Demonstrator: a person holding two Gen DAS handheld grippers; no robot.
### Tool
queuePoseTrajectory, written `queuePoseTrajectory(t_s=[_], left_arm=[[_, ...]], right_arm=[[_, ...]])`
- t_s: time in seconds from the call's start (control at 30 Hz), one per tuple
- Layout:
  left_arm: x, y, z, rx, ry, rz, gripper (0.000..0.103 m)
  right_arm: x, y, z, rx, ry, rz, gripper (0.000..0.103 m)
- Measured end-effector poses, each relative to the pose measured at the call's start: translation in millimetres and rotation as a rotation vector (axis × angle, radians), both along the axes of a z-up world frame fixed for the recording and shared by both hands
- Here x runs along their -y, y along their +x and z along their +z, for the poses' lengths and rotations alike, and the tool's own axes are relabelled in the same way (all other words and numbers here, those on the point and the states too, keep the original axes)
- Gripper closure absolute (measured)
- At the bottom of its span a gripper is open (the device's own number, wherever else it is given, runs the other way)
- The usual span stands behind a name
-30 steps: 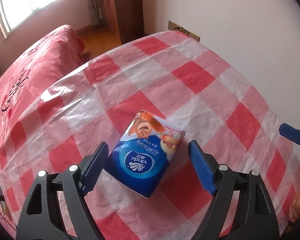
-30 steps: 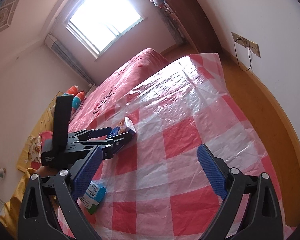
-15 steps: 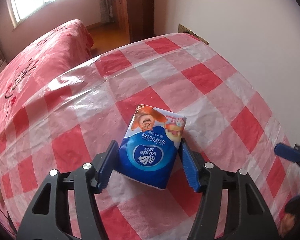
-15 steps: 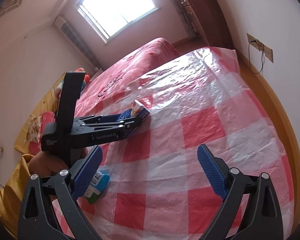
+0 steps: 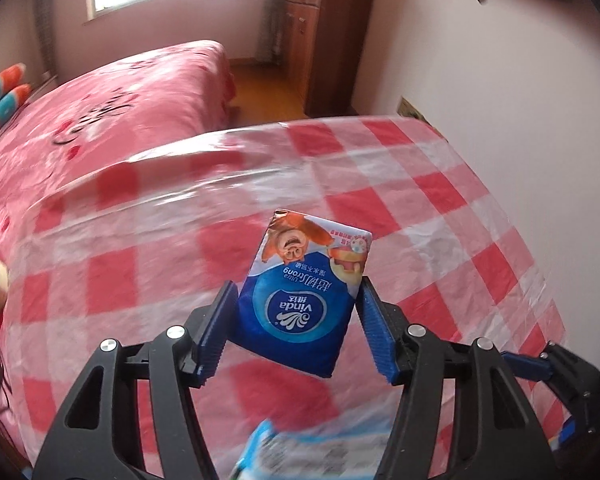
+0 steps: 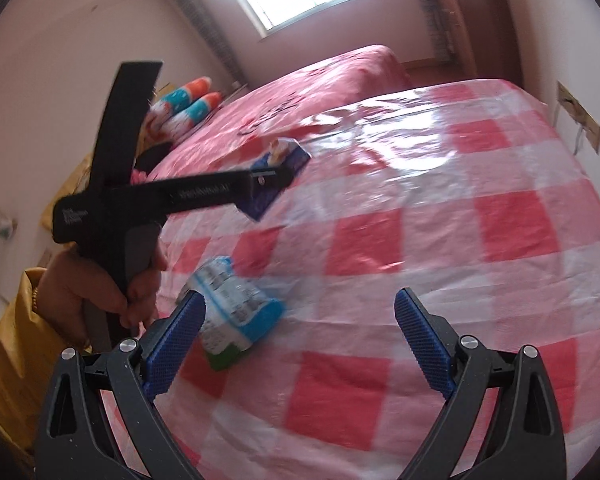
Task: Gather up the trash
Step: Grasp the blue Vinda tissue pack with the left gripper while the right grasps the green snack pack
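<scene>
The left hand-held gripper (image 5: 296,322) has its blue pads pressed on both sides of a blue tissue pack (image 5: 300,300), gripping its lower half, and the pack hangs clear of the red-and-white checked surface (image 5: 440,200). The jaws have just been closing, with the pack between them. Printed side up, the pack shows a white swirl logo and a cartoon figure at its far end (the print reads upside down from this camera). In the right wrist view the same gripper (image 6: 274,178) reaches in from the left, held by a hand (image 6: 100,284) in a yellow sleeve (image 6: 8,360), with the pack (image 6: 284,160) sticking out beyond its tips, above the far left part of the cloth. The right hand-held gripper (image 6: 300,340) stands wide with nothing between its pads. Just beside its left finger (image 6: 176,340) lies a second small packet (image 6: 236,312) — white and light blue with a green end — flat on the cloth near the edge closest to the person; it is blurred, so its print cannot be read, and whether the finger touches it is hard to say. The same packet (image 5: 300,456) shows as a smear at the bottom of the left wrist view. Beyond the surface lies a bed (image 5: 100,112) with a pink cover — a wooden cabinet (image 5: 328,36) stands against the far wall.
</scene>
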State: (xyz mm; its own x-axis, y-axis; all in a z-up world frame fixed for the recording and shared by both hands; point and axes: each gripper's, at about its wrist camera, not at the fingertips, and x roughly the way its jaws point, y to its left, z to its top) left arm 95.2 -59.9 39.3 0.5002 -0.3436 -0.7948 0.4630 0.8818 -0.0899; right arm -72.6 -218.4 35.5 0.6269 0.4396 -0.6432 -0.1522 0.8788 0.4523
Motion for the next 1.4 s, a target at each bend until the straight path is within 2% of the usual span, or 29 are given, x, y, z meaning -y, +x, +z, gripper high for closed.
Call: queuePoseTrajectory(t_s=[0.3, 0.43, 0.8, 1.13, 1.23, 1.4], left_arm=[[-78, -31, 7, 0.030, -0.057, 0.110, 0.042], [-108, -49, 3, 0.024, -0.092, 0.149, 0.042], [-159, -104, -15, -0.008, -0.159, 0.188, 0.042], [-195, -141, -30, -0.049, -0.159, 0.246, 0.041], [-202, -150, -29, -0.030, -0.127, 0.266, 0.041], [-210, -162, -25, -0.007, -0.111, 0.283, 0.041]], right_arm=[[-52, 6, -2, 0.020, -0.146, 0.103, 0.009], [-68, 13, -5, 0.002, -0.149, 0.131, 0.009], [-101, 26, -14, -0.029, -0.268, 0.122, 0.009], [-112, 32, -19, -0.048, -0.343, 0.123, 0.009], [-113, 30, -18, -0.048, -0.353, 0.118, 0.009], [-117, 24, -18, -0.037, -0.382, 0.107, 0.019]])
